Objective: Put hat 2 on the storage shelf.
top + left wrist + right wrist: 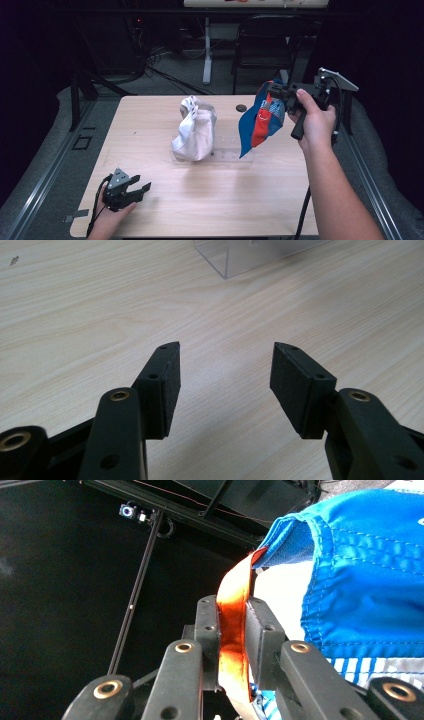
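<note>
High view, right gripper point(274, 95): I see it raised above the bench's point(165, 210) far right corner, its jaws clamped on a blue and orange garment point(260, 122) that hangs free in the air.
High view, garment: the blue cloth droops toward the bench, with an orange-red panel at its middle; its lower tip hangs just above a clear acrylic stand point(227, 152).
High view, white garment point(195, 130): bunched in a heap at the bench's centre, touching the clear stand.
High view, left gripper point(141, 189): I have it low at the near left of the bench, in the left hand point(112, 210), well apart from both garments.
Left gripper view, jaws: spread wide with nothing between the pads point(167, 385), bare wood grain beneath; a corner of the clear stand point(235, 257) sits ahead.
Right gripper view, jaws: pinched narrow on an orange strap point(232, 625) of the garment, blue stitched fabric point(365, 580) bulging to one side.
</note>
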### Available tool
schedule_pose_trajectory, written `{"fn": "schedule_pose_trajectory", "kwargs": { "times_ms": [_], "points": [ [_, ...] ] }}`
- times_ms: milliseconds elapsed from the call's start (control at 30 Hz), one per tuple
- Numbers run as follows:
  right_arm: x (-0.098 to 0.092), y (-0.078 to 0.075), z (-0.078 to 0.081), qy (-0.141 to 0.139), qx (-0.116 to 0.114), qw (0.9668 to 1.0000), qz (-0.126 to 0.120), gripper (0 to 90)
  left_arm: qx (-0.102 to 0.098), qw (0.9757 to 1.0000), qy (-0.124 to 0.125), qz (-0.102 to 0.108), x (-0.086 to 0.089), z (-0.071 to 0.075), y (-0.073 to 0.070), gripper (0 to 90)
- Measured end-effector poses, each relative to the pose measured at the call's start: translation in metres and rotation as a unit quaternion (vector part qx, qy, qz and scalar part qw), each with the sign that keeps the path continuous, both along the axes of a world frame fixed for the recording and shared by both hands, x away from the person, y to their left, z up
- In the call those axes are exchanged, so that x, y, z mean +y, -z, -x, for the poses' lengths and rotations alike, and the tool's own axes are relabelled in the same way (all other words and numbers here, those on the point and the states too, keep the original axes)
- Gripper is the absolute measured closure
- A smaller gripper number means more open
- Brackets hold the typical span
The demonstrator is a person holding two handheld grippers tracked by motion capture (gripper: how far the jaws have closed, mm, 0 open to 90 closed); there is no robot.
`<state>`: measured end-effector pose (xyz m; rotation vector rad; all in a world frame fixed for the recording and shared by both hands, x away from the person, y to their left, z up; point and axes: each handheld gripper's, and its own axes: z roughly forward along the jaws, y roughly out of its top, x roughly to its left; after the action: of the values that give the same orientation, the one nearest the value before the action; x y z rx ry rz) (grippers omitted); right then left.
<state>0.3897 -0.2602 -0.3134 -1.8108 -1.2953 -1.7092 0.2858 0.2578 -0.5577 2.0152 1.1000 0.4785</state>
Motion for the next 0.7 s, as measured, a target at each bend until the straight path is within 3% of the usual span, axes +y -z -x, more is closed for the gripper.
{"fn": "schedule_pose_trajectory", "kwargs": {
  "times_ms": [433, 700],
  "points": [
    [0.014, 0.008, -0.013, -0.004, 0.012, 0.9999, 0.010, 78.1, -0.002, 1.0000, 0.000, 0.001, 0.000, 0.000, -0.001, 46.3],
    [0.016, 0.016, -0.020, 0.008, 0.026, 0.9995, 0.017, 78.0, -0.002, 1.0000, 0.000, 0.000, 0.000, 0.000, -0.001, 46.3]
  ]
}}
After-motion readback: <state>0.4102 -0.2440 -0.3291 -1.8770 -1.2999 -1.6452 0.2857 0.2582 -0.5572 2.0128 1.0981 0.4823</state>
